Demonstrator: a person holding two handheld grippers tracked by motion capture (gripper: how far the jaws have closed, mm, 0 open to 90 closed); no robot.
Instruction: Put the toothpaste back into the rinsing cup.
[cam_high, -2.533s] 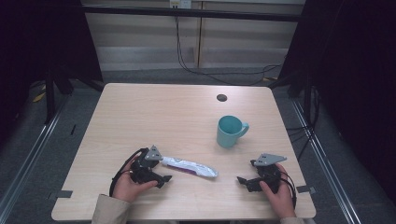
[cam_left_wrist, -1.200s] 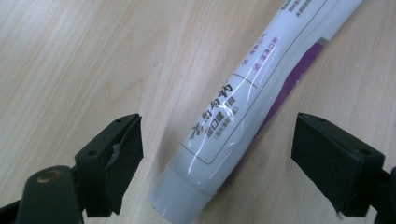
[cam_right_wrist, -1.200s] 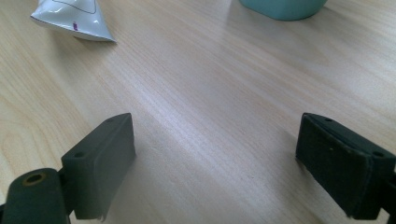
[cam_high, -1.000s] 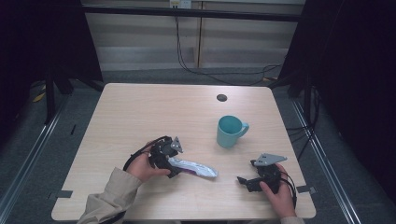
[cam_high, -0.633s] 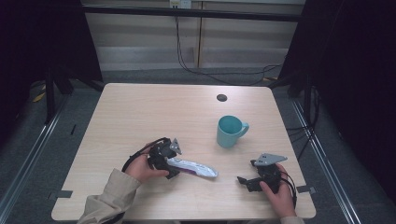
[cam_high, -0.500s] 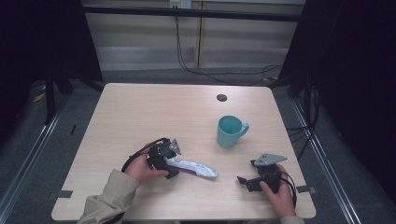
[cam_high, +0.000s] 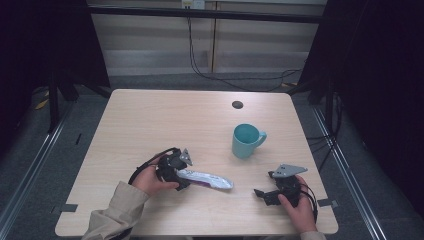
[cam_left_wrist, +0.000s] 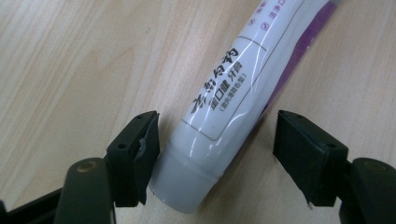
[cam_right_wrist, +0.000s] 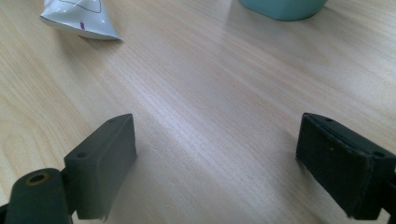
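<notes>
Left gripper (cam_left_wrist: 212, 154) has slid onto the tube (cam_left_wrist: 224, 107) — jaws closing, not yet clamped.

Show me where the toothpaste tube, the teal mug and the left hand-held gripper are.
toothpaste tube (cam_left_wrist: 219, 121), left gripper view, on its white body near the cap end.
teal mug (cam_high: 245, 144), high view, on its outer wall.
left hand-held gripper (cam_left_wrist: 217, 154), left gripper view, midway between its fingertips.
</notes>
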